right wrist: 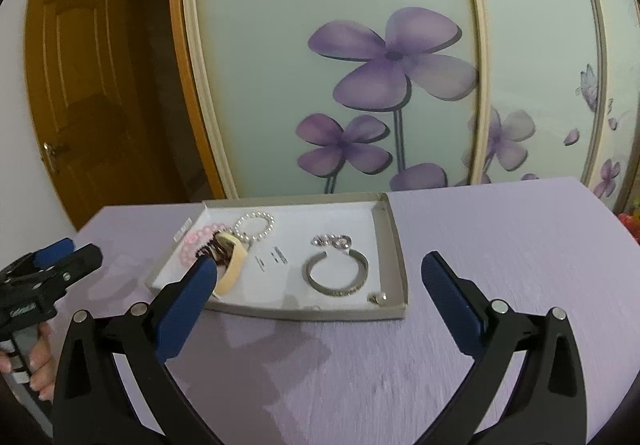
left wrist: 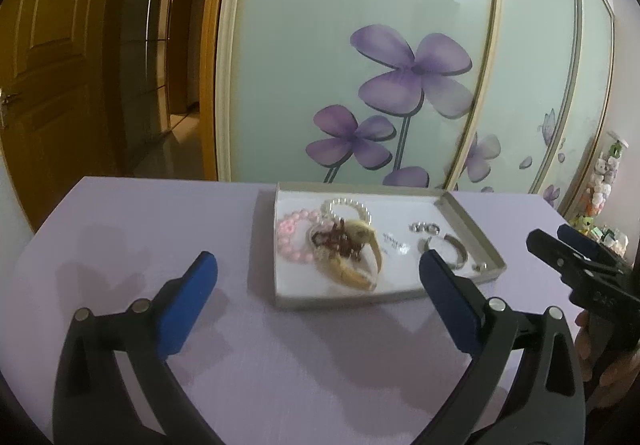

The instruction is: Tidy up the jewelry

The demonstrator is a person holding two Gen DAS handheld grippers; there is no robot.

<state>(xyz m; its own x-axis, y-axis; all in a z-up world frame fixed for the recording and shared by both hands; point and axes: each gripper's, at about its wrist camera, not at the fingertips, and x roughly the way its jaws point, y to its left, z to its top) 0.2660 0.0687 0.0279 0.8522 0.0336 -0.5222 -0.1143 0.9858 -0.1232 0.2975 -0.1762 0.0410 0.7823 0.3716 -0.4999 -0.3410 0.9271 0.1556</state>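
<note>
So, most of the jewelry looks sorted already. A shallow grey tray (right wrist: 394,241) sits on the lilac bench (right wrist: 480,245), and everything visible is inside it: a pearl bracelet (right wrist: 255,225), a pink bead bracelet (left wrist: 294,241), a dark red bead piece (left wrist: 340,239) piled over a cream bangle (left wrist: 360,265) on the left, then a silver cuff (right wrist: 336,271), small silver rings (right wrist: 331,241) and a tiny stud (right wrist: 378,297) on the right. Nothing loose can be seen on the bench. The left pile probably needs untangling. The left gripper (left wrist: 318,285) and right gripper (right wrist: 320,285) are both held short of the tray, fingers spread wide, nothing gripped.
</note>
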